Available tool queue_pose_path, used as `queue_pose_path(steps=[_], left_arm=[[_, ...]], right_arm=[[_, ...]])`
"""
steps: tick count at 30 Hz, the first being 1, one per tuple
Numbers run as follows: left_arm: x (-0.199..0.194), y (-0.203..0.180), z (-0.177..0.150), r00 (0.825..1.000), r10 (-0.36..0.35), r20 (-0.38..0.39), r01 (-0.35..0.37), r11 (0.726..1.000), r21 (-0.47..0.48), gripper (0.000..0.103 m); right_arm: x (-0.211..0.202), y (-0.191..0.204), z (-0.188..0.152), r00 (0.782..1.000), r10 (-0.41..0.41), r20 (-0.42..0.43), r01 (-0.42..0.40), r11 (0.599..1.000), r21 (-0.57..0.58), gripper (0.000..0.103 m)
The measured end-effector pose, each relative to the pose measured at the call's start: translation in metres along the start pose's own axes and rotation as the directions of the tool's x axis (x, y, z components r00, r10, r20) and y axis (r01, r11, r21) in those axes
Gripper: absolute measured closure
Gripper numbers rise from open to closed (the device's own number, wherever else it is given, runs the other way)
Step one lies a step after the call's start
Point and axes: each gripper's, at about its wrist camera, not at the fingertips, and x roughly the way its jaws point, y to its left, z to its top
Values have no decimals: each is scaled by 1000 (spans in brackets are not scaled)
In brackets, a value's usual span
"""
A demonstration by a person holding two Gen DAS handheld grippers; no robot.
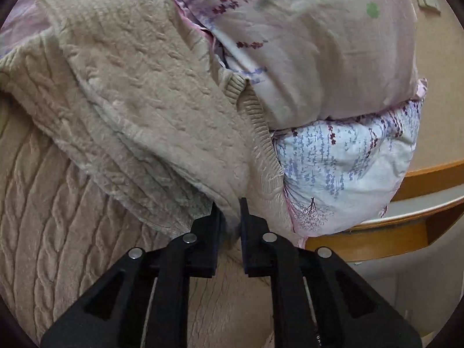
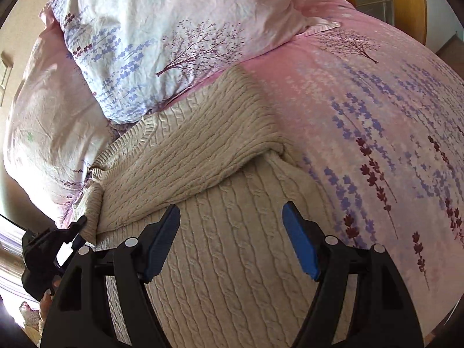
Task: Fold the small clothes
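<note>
A beige cable-knit sweater (image 1: 139,107) lies on the bed with one part folded over its body; it also shows in the right wrist view (image 2: 220,232). My left gripper (image 1: 229,211) is shut on the sweater's edge, with knit fabric pinched between the jaws. In the right wrist view the left gripper (image 2: 78,226) shows at the lower left, holding the end of the folded part (image 2: 185,156). My right gripper (image 2: 232,220) is open and empty, hovering just above the sweater's body, its blue pads (image 2: 301,243) wide apart.
Floral pillows (image 1: 333,58) (image 2: 174,34) lie just beyond the sweater's neckline. A pink floral bedsheet (image 2: 377,121) spreads to the right. The wooden bed frame (image 1: 406,226) and a beige wall sit past the pillows.
</note>
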Motion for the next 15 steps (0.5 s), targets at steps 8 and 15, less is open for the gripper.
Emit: queue_pose_path(steps=[8, 15], left_arm=[[-51, 47, 57, 975, 8, 224, 55, 960, -274, 72], [-33, -17, 65, 967, -102, 232, 128, 987, -98, 95]], right_arm=[[-4, -13, -1, 1000, 4, -6, -4, 1000, -3, 29], [-12, -26, 4, 1000, 0, 9, 0, 1000, -3, 29]])
